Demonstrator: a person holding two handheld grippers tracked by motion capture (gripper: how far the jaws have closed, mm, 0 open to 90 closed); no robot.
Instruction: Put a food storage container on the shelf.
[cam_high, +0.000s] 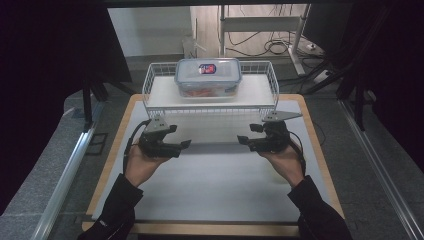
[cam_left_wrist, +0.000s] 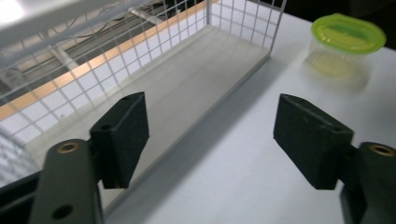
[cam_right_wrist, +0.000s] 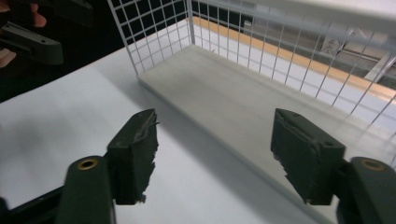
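Sitting on the raised shelf of a white wire rack (cam_high: 150, 80) at the far side of the desk (cam_high: 210, 185) is a clear plastic food box (cam_high: 208, 76) with a snap-on lid and a red and blue label; something orange shows inside, too blurred to identify. Nearer the person, both hands hold grippers just in front of the rack, well apart from each other and from the box. On the person's left, the left gripper (cam_high: 184, 146) points inward, its jaws spread wide with nothing between them. Opposite it, the right gripper (cam_high: 243, 140) mirrors that pose, jaws likewise wide and empty. From the left gripper view, a round tub with a lime-green lid (cam_left_wrist: 348, 33) stands on the desk beyond the rack's end.
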